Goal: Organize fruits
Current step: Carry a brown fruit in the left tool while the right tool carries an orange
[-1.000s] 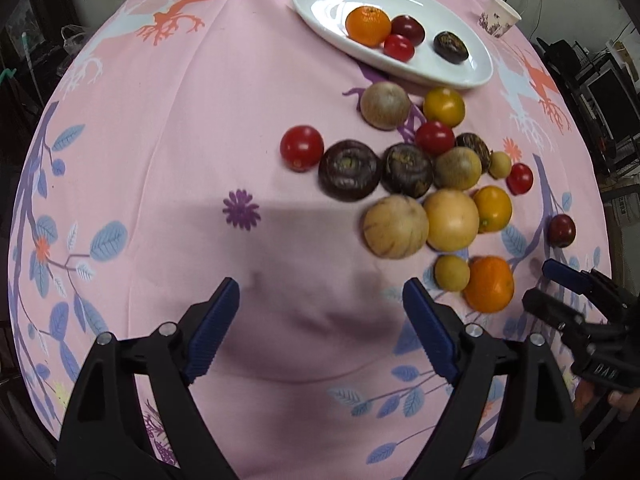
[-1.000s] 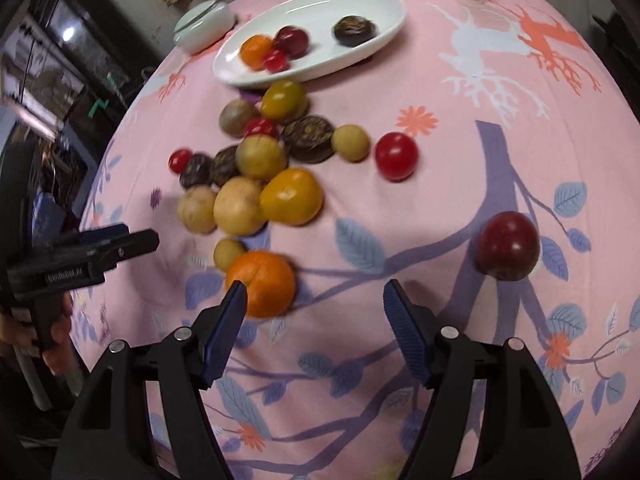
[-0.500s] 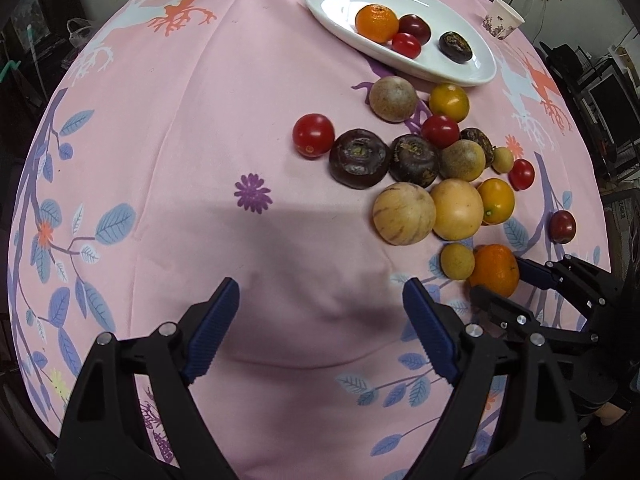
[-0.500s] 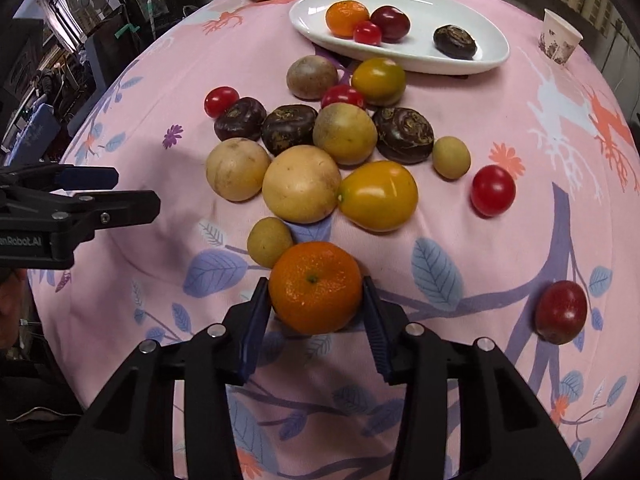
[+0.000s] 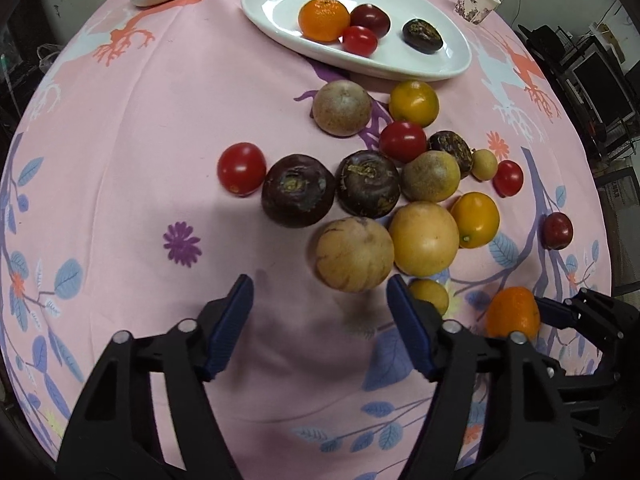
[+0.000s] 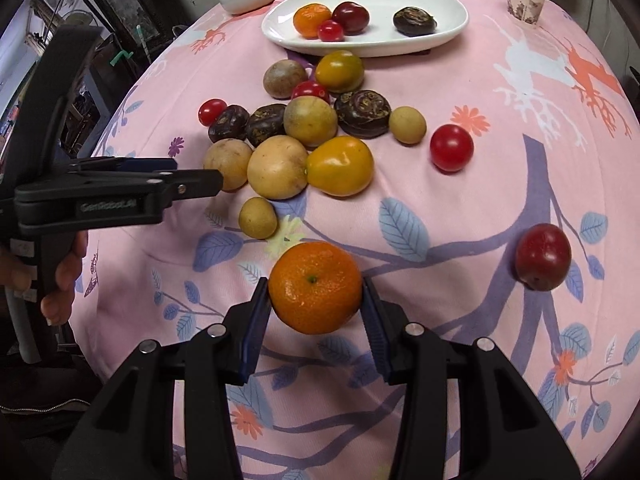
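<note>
Orange mandarin (image 6: 315, 298), low centre of the right view, sits pinched between the right tongs (image 6: 316, 300), presumably bound for the white plate (image 6: 448, 28) up top; left tongs (image 5: 320, 324) gape empty over the bench (image 5: 132, 152).

It looks like a room in a home or a work room. A round table has a pink cloth (image 5: 132, 128) with trees and flowers on it. Computer screens (image 5: 596, 84) sit on dark shelves behind, and a dark cabinet (image 6: 120, 4) stands close by
</note>
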Tool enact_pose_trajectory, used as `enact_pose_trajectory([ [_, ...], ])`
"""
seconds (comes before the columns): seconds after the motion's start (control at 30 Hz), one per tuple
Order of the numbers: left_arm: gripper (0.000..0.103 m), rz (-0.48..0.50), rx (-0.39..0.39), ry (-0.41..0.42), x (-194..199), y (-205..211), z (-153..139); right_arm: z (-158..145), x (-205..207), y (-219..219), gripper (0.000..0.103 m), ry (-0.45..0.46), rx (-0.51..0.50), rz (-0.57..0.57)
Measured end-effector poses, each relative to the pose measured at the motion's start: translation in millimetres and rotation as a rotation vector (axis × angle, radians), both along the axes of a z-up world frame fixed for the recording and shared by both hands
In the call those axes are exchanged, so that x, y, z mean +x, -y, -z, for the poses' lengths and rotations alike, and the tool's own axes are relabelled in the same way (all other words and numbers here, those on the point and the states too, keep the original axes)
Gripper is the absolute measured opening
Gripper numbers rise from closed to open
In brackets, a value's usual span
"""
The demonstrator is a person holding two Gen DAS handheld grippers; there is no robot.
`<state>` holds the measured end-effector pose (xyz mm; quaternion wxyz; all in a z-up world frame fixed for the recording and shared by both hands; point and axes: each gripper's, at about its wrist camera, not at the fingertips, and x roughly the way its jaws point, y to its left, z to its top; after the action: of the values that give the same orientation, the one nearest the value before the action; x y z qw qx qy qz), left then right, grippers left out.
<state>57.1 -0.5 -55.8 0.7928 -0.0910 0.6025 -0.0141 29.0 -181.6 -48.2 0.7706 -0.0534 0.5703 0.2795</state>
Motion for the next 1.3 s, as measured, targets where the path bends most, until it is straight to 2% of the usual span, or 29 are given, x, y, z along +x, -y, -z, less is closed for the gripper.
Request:
enact_pose_trajectory([
  [0.1, 0.063, 0.026, -0.006, -0.006, 7.2, 7.4, 5.2, -0.4, 0.6, 1.8, 0.045, -0.001, 0.005, 0.01],
  [0.23, 0.043, 0.071, 0.029, 0.002, 13.0, 21.3, 9.9, 0.3, 0.8, 3.3, 0.045, -0.007, 0.004, 0.013],
  [0.27, 0.042, 0.081, 0.039, 0.011, 14.3, 24.3, 9.8, 0.3, 0.7, 3.6, 0.045, -0.008, 0.003, 0.012],
  [0.43, 0.041, 0.079, 0.049, 0.025, 15.3, 25.3, 5.1, -1.1, 1.8, 0.2, 0.045, -0.008, 0.009, 0.004],
  [0.83, 0.041, 0.008, -0.022, 0.114, 8.0, -5.9, -47.0, -32.0, 29.4, 0.7, 0.045, 0.047, 0.059, 0.028],
  [1.07, 0.041, 0.004, -0.019, 0.163, 22.4, -17.2, -69.2, -55.7, 68.8, 3.3, 0.045, 0.108, 0.093, 0.072],
  [1.3, 0.041, -0.001, -0.025, 0.224, 63.4, -24.5, -90.0, -84.1, 122.5, -1.7, 0.045, 0.188, 0.15, 0.117],
])
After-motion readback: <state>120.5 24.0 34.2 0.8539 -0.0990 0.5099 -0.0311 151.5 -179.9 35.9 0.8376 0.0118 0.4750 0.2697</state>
